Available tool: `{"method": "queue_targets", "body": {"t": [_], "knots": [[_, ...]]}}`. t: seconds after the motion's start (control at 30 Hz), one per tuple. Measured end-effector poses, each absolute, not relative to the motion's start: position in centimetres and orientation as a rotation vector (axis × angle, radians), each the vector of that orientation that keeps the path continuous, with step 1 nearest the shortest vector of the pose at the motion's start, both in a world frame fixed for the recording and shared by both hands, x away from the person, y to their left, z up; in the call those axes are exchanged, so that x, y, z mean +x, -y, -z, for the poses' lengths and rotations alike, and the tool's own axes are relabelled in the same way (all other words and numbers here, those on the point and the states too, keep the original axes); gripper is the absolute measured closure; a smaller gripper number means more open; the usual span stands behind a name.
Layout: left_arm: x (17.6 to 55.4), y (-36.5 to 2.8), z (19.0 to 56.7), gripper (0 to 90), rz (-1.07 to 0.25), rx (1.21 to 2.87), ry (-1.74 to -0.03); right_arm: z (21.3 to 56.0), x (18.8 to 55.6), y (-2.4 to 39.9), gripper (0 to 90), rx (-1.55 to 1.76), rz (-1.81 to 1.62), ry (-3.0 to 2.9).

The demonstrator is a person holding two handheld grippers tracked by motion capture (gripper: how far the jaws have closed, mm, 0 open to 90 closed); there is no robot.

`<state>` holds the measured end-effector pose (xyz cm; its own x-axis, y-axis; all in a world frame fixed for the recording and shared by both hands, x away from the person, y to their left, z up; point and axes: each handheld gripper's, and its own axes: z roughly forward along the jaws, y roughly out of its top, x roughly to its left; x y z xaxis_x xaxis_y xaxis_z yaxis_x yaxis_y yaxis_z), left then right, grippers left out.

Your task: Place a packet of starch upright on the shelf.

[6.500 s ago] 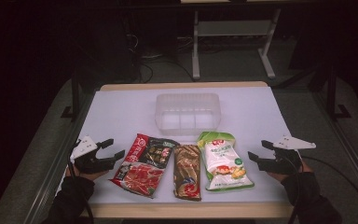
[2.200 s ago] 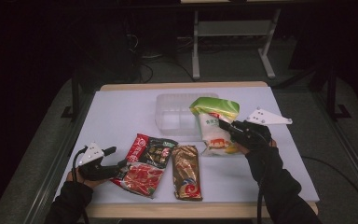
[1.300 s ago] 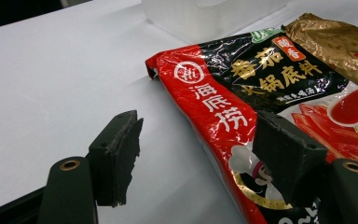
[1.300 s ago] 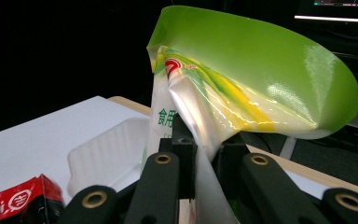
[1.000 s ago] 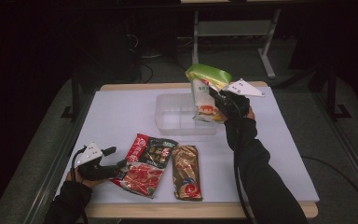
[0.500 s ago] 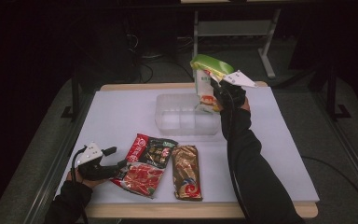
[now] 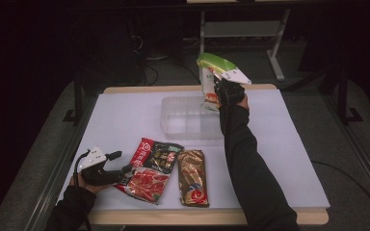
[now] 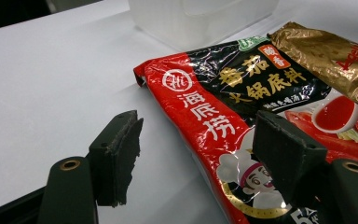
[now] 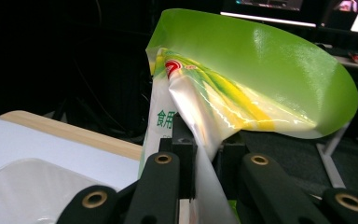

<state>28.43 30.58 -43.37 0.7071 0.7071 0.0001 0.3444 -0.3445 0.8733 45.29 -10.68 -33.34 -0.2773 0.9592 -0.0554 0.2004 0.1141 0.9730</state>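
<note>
Work in hand: I am packing snack packets into the clear plastic tub [image 7: 191, 118] at the far middle of the desk [image 7: 125, 115]; I judge the green one is the first to go in.
Right gripper [image 7: 220, 85]: my fingers [image 9: 182, 154] are clamped tight on the green-and-white packet [image 7: 211, 77], pinching it near its upper seam so the body hangs down and can drop in narrow end first.
Green-and-white packet: held up in the air over the far right edge of the tub, its lower end just at the rim; the top flap curls over the fingers because the film is limp.
Left gripper [image 7: 107, 168]: resting at the near left of the desk, fingers [image 8: 116, 156] wide apart, gripping nothing; the right-hand one lies on the near corner of the red-and-black packet [image 7: 150, 168], the other on bare desk, ready to take that packet next.
Red-and-black packet: flat on the desk, near left of middle.
Gold packet [image 7: 192, 177]: flat just to the right of the red one, touching or nearly so.
Next move, as I judge it: bring the green packet over the tub's middle, lower it, then release; glossy film could catch on the rim.
</note>
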Motion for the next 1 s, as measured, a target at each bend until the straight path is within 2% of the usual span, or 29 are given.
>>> {"method": "queue_targets", "body": {"t": [0.43, 1.0], "knots": [[28.4, -30.5, 43.4, 31.3, -0.474, 1.959, -0.807, 35.2, 44.9, 7.9, 80.5, 1.121, -1.211, -1.667], [28.3, -30.5, 43.5, 31.3, -0.475, 1.968, -0.812, 37.1, 43.7, 9.7, 72.8, 1.138, -1.314, -1.848]]}}
